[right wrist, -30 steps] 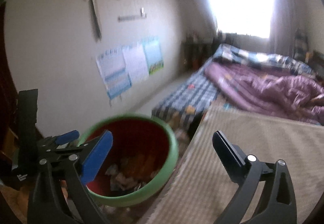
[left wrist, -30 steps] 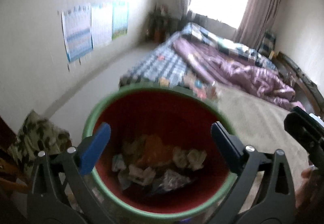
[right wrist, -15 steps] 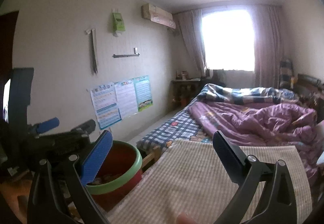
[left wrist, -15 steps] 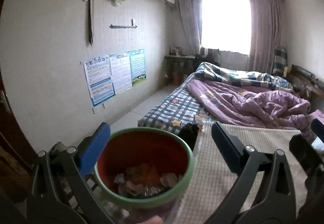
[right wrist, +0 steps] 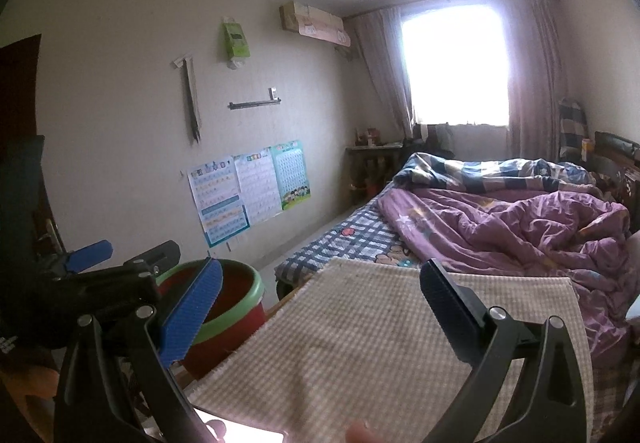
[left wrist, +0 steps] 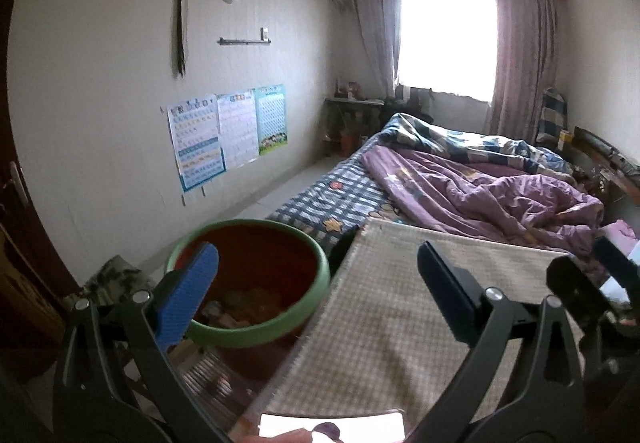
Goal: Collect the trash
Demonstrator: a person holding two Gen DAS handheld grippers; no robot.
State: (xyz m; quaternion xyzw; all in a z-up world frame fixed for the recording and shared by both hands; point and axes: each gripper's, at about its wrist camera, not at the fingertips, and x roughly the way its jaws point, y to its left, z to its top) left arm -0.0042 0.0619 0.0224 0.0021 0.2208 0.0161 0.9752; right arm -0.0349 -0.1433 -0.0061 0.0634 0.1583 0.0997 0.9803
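A red bin with a green rim (left wrist: pixel 256 331) stands at the lower left of the left wrist view, with crumpled trash (left wrist: pixel 244 309) at its bottom. The right wrist view shows the same bin (right wrist: pixel 236 307) to the left of a checked beige cloth (right wrist: pixel 360 343). My left gripper (left wrist: pixel 316 283) is open, nothing between its fingers, its blue pad over the bin's near rim. My right gripper (right wrist: pixel 320 299) is open and empty above the cloth. The left gripper's body (right wrist: pixel 120 279) shows at the left of the right wrist view.
The checked cloth (left wrist: pixel 400 323) covers a surface in front of a bed with a purple quilt (left wrist: pixel 480 191). Posters (left wrist: pixel 224 135) hang on the left wall. A bright window (left wrist: pixel 448 39) is at the back. A dark door (left wrist: pixel 12 203) stands far left.
Both views have lifted and pulled back from the bin. The bin has gone from the centre of the left wrist view to its lower left. Both grippers have stayed open.
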